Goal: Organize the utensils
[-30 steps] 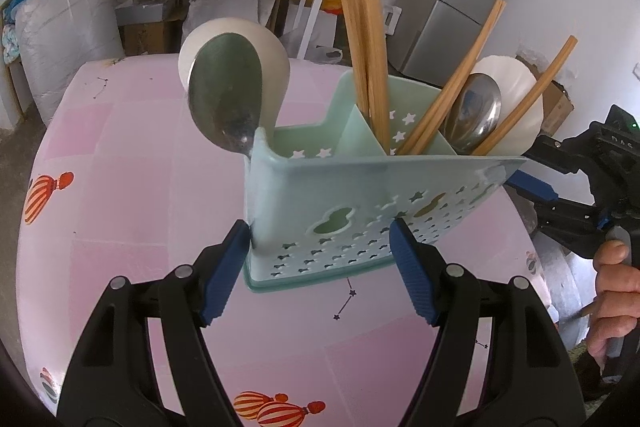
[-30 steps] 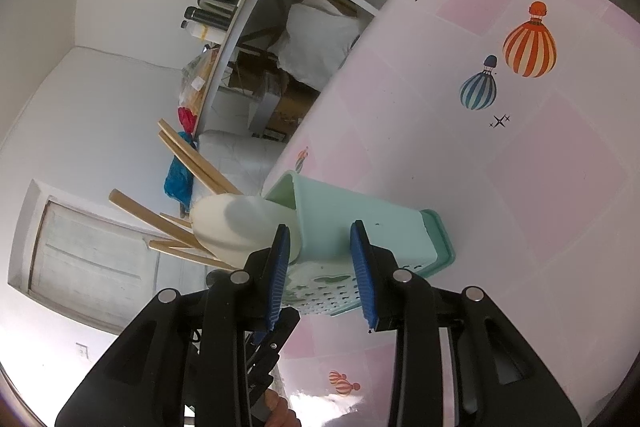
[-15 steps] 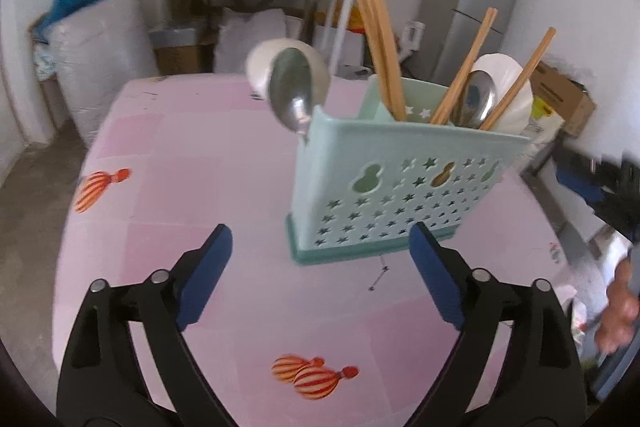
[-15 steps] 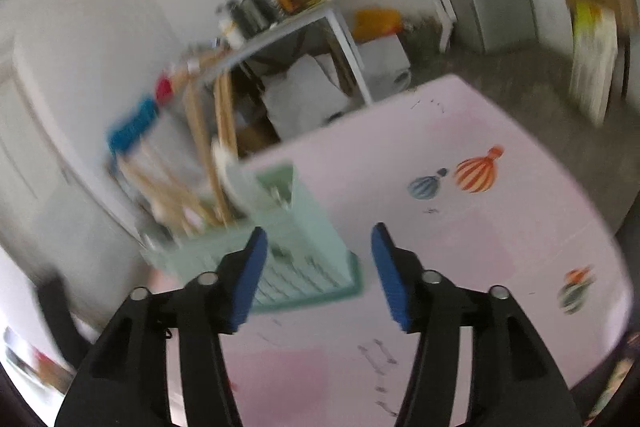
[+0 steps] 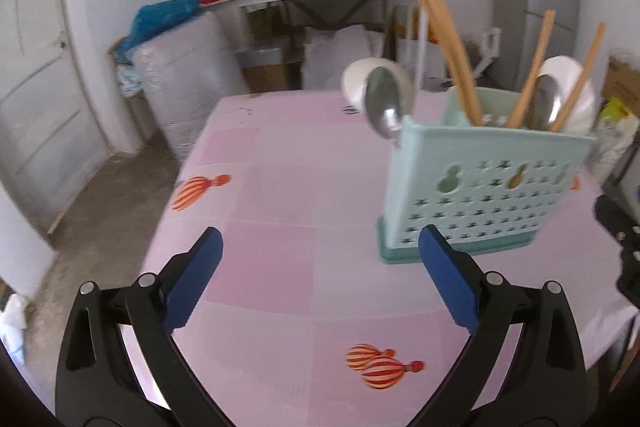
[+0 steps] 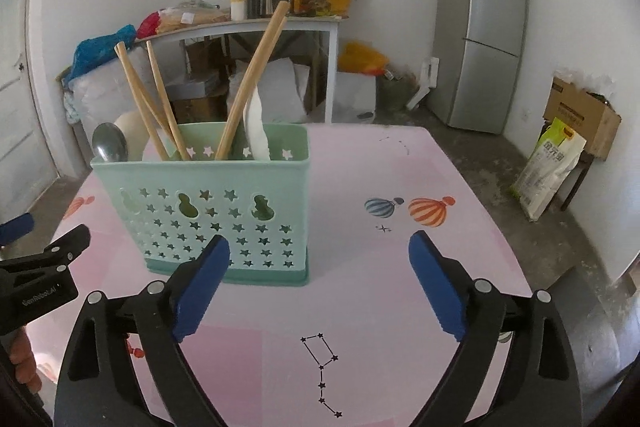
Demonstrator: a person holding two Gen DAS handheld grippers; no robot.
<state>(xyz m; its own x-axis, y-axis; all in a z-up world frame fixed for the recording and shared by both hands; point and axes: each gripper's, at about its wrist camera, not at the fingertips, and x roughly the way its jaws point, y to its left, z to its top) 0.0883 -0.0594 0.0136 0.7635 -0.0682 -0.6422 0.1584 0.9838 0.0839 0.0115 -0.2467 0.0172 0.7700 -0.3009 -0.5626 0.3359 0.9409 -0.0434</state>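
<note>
A mint green utensil caddy [image 6: 224, 211] with star cut-outs stands upright on the pink table [image 6: 400, 287]; it also shows in the left wrist view [image 5: 484, 187]. It holds wooden chopsticks [image 6: 256, 75], metal spoons [image 6: 109, 143] and white ceramic spoons [image 6: 254, 123]. My right gripper [image 6: 320, 287] is open and empty, just in front of the caddy and to its right. My left gripper [image 5: 320, 279] is open and empty, in front of the caddy and to its left, apart from it.
The table carries a pink cloth with balloon prints [image 6: 428, 211]. Behind it stand a cluttered white shelf table [image 6: 280, 23], a grey fridge [image 6: 484, 35], white sacks [image 5: 188, 79] and a cardboard box [image 6: 580, 115]. Concrete floor lies around the table.
Both grippers let go of the caddy, opened wide and pulled back. The caddy went from tilted to standing upright on the table.
</note>
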